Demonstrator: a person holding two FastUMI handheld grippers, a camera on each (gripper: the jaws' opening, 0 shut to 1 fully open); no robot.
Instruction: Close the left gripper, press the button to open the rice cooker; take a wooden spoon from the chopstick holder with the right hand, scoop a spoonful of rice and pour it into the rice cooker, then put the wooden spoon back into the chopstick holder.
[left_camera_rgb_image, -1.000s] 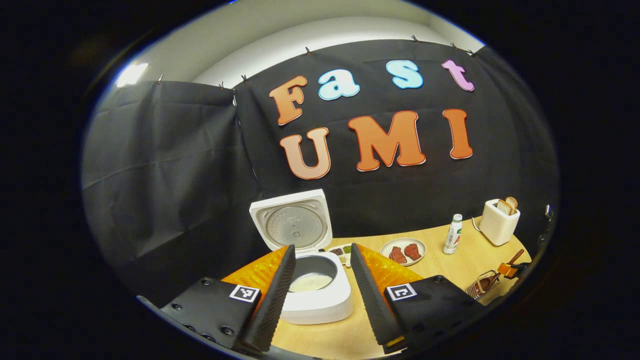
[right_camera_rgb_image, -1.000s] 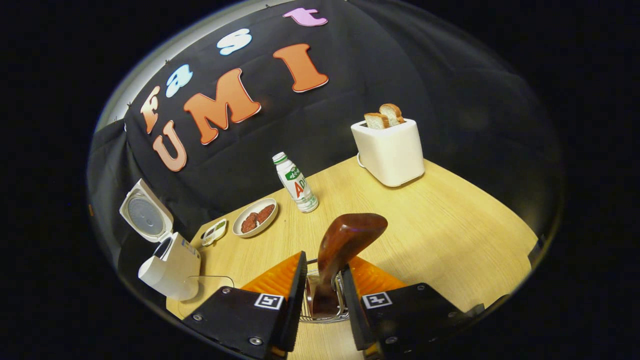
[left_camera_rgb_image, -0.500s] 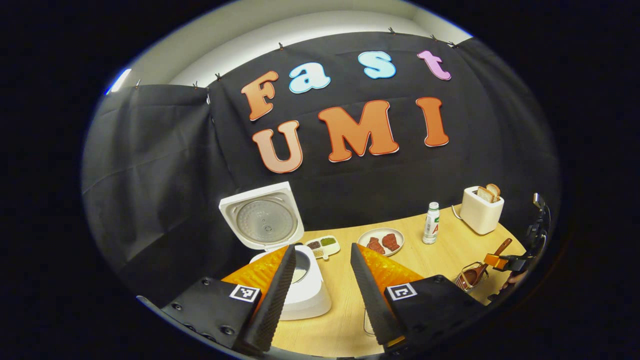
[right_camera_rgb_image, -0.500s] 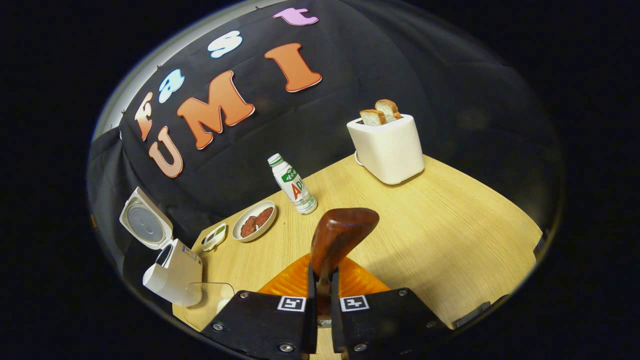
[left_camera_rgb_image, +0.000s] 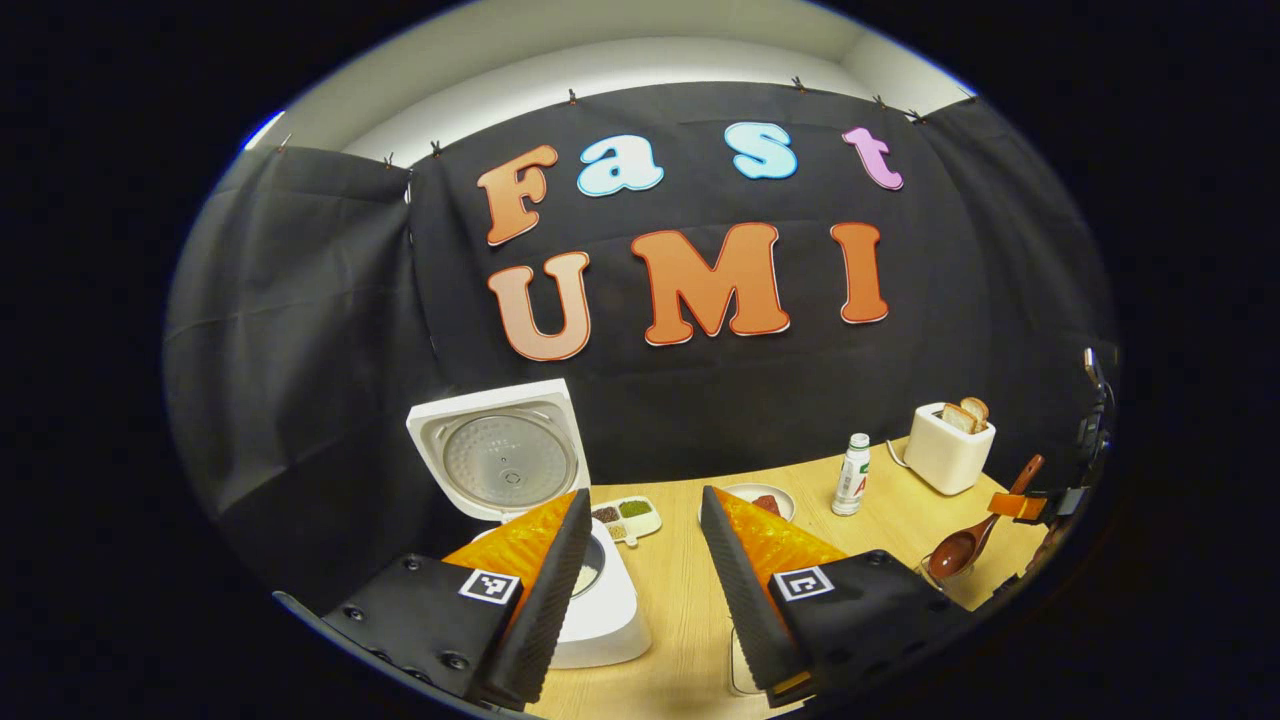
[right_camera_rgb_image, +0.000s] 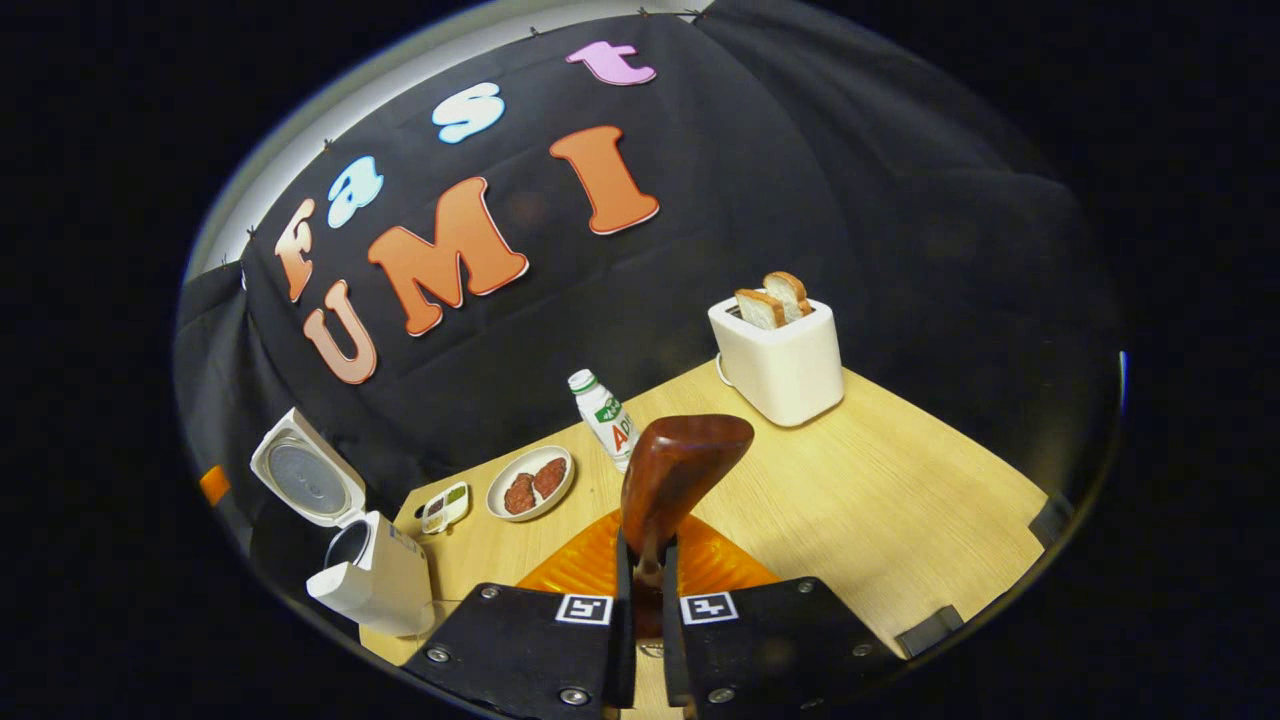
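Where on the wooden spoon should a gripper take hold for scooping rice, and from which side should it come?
Grip the slim handle end, as the right gripper does on the wooden spoon: fingers either side of the narrow shaft, coming from the handle's end. The broad bowl then hangs free to scoop.

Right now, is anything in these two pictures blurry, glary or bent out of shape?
Left gripper view: sharp, though the fisheye curves the table edge; the rice cooker lid shows faint sheen. Right gripper view: the wooden spoon looms close with a dull highlight; the toaster casts a soft shadow.
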